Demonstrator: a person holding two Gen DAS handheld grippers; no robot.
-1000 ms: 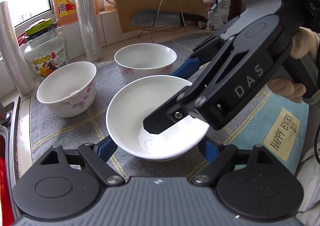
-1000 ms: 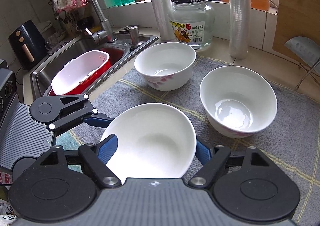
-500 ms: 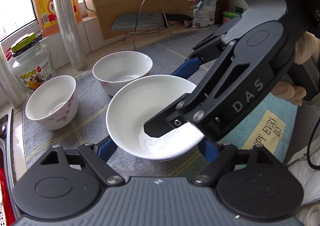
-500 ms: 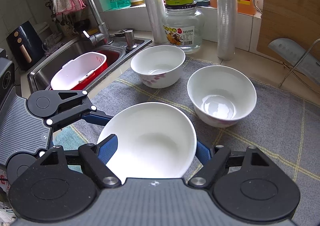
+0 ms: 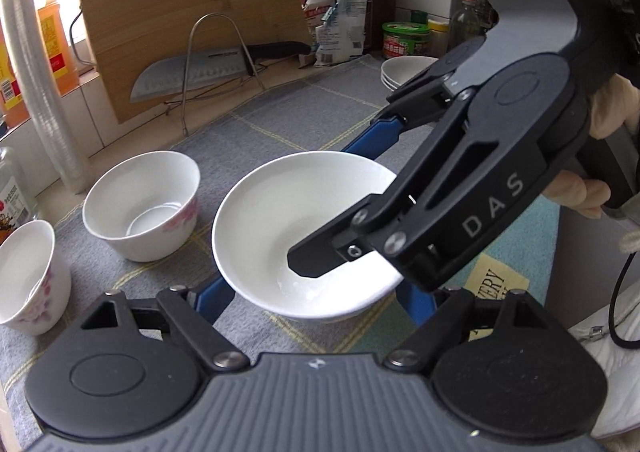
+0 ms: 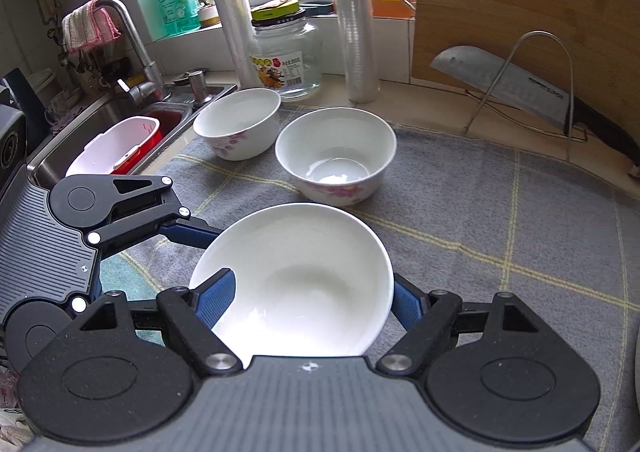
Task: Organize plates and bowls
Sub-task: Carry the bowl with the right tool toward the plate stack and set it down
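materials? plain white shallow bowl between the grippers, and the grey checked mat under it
Plain white shallow bowl: looks like glazed ceramic or porcelain; glossy, with bright window glare inside. Grey checked mat: looks like woven fabric; matte, fuzzy texture, yellow grid lines, slight wrinkles near the bowl.

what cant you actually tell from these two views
- Left wrist view: the right gripper covers part of the plain white bowl, so grip contact is unclear.
- Left wrist view: the stack of white dishes behind is half hidden; count unknown.
- Right wrist view: the sink is cut off by the left gripper.
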